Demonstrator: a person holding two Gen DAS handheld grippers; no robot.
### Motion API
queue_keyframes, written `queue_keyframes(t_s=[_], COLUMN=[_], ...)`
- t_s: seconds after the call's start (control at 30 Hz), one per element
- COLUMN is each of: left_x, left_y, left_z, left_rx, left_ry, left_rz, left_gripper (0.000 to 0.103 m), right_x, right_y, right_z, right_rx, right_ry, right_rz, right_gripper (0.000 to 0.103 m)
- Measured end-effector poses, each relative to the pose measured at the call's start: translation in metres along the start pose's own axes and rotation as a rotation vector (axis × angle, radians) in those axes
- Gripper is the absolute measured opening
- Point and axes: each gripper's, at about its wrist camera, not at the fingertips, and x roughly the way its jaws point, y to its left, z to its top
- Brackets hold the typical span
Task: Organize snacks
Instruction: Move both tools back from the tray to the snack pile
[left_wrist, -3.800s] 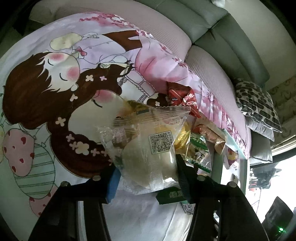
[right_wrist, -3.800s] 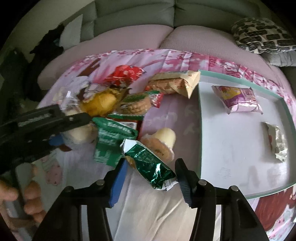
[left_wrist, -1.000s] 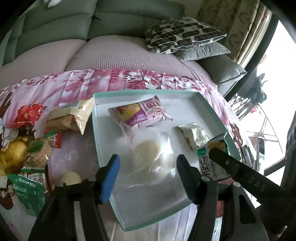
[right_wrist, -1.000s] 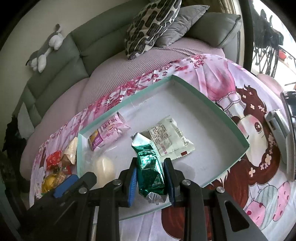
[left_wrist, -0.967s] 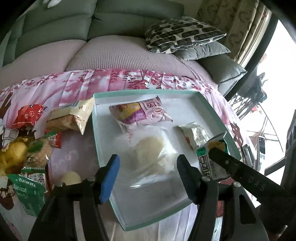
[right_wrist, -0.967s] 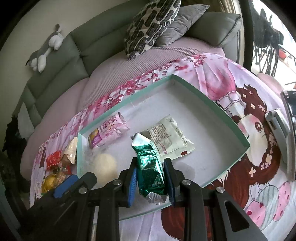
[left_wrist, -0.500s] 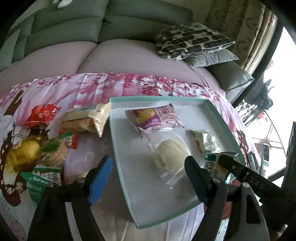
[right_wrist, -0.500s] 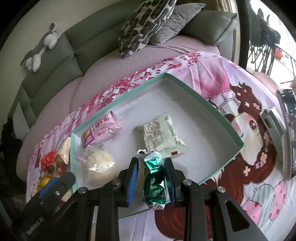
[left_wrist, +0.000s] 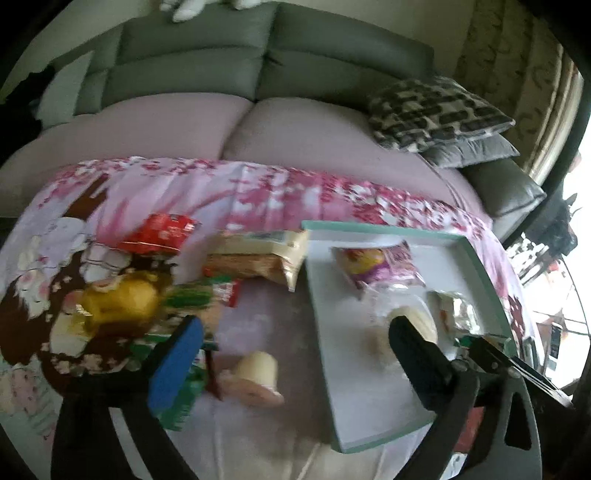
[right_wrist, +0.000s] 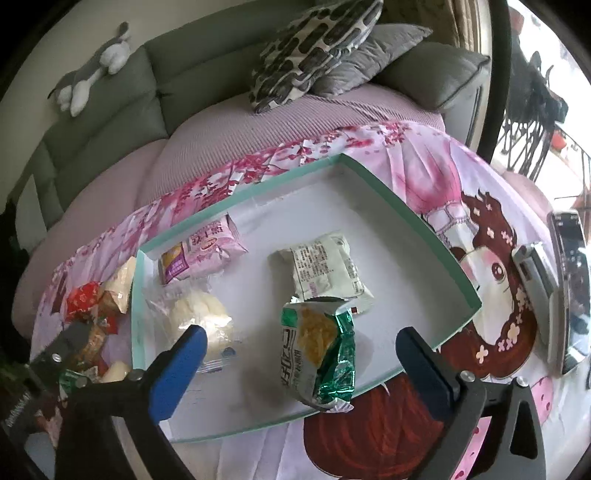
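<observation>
Four snacks were counted inside the teal-rimmed tray (right_wrist: 436, 236): a pink packet (right_wrist: 201, 253) at the far left corner, a pale packet (right_wrist: 325, 271) mid-tray, a clear-wrapped bun (right_wrist: 201, 317) near the left wall, and a green foil packet (right_wrist: 319, 354) at the near edge.

The right hand-held gripper (right_wrist: 295, 365) was recorded with jaws opening wide; the green foil packet stood between them, with neither pad touching it (judged released, though whether it had settled flat could not be told).

The left hand-held gripper (left_wrist: 291, 347) was likewise opening, nothing between its jaws, aimed over the cloth between tray and pile.

Outside the tray, on the pink printed cloth (left_wrist: 258, 184), several snacks were noted as left: a red packet (left_wrist: 162, 234), a tan bag (left_wrist: 258, 258) touching the tray's left wall, a yellow item (left_wrist: 118, 301), a small cup-shaped cake (left_wrist: 256, 373) and green wrappers (left_wrist: 184, 391) (this view was blurred, so the count was uncertain).

Progress was judged at roughly half.
</observation>
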Motion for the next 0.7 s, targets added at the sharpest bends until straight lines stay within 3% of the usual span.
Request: queue_keyframes(t_s=[0.4,0.7], left_x=[-0.022,-0.038], left_y=[0.039,0.088], left_z=[0.006,0.01], left_rx=[-0.039,-0.105], left_ry=[-0.118,-0.142], left_rz=[0.098,0.171], left_gripper=[0.101,0.101], right_x=[-0.003,-0.013], right_y=[0.024,0.047], right_z=[-0.003,-0.005], right_rx=[-0.087,-0.094], right_ry=[-0.03,-0.081], right_rz=[-0.033,0.03], right_gripper=[0.103,0.103])
